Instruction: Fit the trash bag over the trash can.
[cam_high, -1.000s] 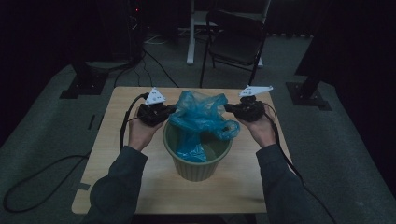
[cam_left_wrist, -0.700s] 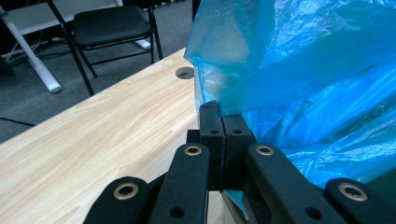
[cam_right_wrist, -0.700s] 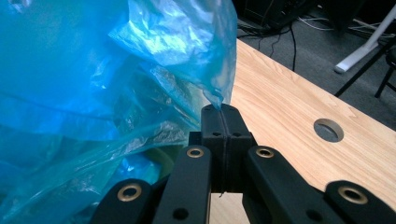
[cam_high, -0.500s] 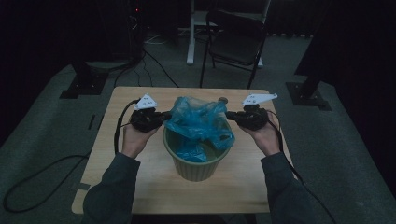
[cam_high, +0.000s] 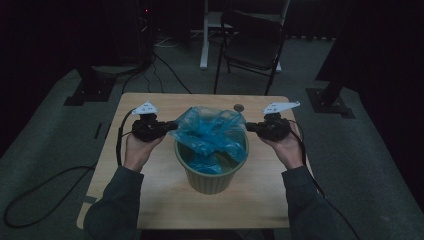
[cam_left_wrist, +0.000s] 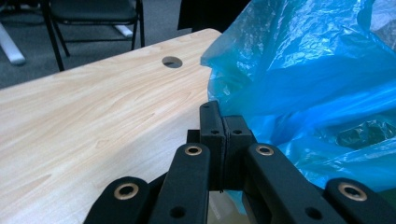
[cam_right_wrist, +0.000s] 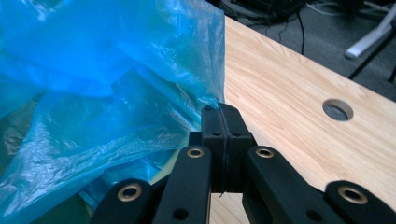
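Behind table (cam_high: 150, 200): chair (cam_high: 255, 45). Both tools, left (cam_high: 172, 126), right (cam_high: 248, 127), clamped tight on blue bag (cam_high: 210, 130) over green bin (cam_high: 212, 177).

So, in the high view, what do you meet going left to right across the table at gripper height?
Left gripper → crumpled blue plastic bag in the pale green ribbed bin → right gripper, each with jaws shut on the bag's edge.

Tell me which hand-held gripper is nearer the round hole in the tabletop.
The right hand-held gripper, pinching the blue plastic bag at its right edge. The hole lies toward that side; the left hand-held gripper is farther off.
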